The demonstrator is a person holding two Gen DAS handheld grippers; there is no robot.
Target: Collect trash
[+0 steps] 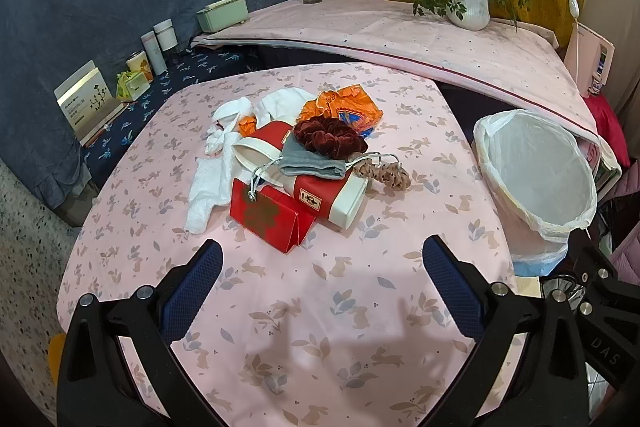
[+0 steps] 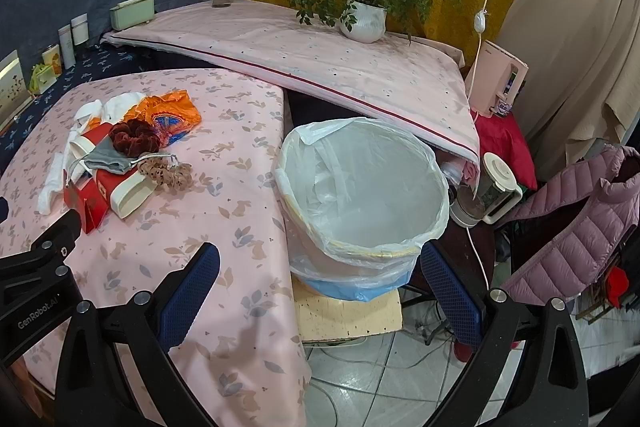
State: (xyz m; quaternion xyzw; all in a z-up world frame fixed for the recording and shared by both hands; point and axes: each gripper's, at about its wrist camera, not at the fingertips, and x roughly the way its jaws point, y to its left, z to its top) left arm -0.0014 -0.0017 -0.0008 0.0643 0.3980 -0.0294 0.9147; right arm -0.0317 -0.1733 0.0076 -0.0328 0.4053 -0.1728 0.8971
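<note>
Left tongs: the left gripper point(image 1: 322, 259) hangs over the pink rabbit-print tablecloth point(image 1: 304, 327), blue-padded fingers point(image 1: 192, 291) spread wide, nothing between them.
Right tongs: the right gripper point(image 2: 320, 267) is also spread wide and empty, in front of the bin.
Trash pile: mid-table, a red paper gift bag point(image 1: 270, 217) leaning on a red-and-cream box point(image 1: 320, 193); on the box a grey cloth pouch point(image 1: 312, 159) and a dark red velvet scrunchie point(image 1: 330, 137); a beige scrunchie point(image 1: 386, 173) just beside.
Behind the pile: crumpled white tissue point(image 1: 216, 155) and an orange plastic wrapper point(image 1: 344, 107).
Bin: a round bin lined with a clear plastic bag point(image 2: 364, 195) stands at the table's right edge, with nothing visible inside.
</note>
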